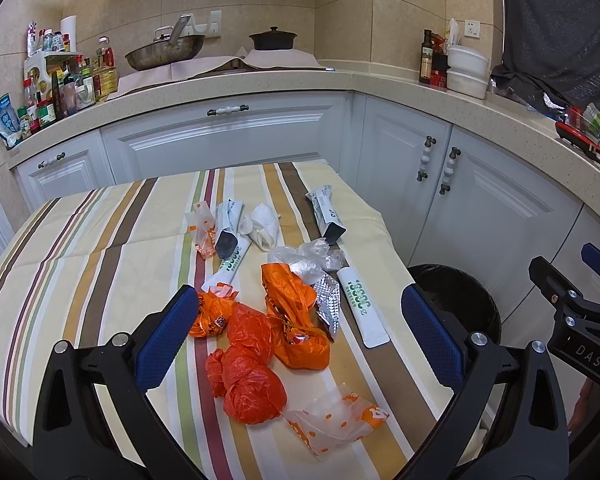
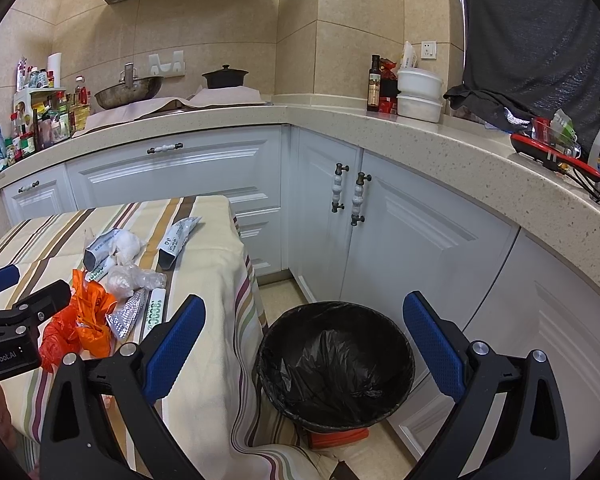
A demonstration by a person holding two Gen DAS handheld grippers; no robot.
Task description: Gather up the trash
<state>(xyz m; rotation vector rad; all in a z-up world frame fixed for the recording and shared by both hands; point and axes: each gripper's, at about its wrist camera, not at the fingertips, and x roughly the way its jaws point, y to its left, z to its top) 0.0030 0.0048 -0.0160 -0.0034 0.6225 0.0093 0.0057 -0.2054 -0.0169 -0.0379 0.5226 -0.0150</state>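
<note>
Trash lies scattered on the striped tablecloth [image 1: 100, 256]: crumpled orange plastic bags [image 1: 252, 364], a silver foil wrapper [image 1: 327, 304], a clear plastic bag [image 1: 308, 258], a white chopstick sleeve [image 1: 362, 306], a crumpled white tissue [image 1: 262, 222] and an orange-dotted clear wrapper [image 1: 332, 420]. My left gripper [image 1: 296, 332] hangs open above the orange bags, holding nothing. My right gripper [image 2: 304, 344] stands open over the black-lined trash bin [image 2: 336, 364] on the floor beside the table; nothing is between its fingers. From the right wrist view the same orange bags [image 2: 88, 316] show at the left.
White cabinets [image 2: 400, 232] and a speckled L-shaped counter [image 2: 440, 140] enclose the table and bin. A wok [image 1: 166, 50], a black pot [image 1: 273, 38], bottles and stacked white containers [image 2: 419, 94] sit on the counter. An orange item [image 2: 340, 438] lies under the bin.
</note>
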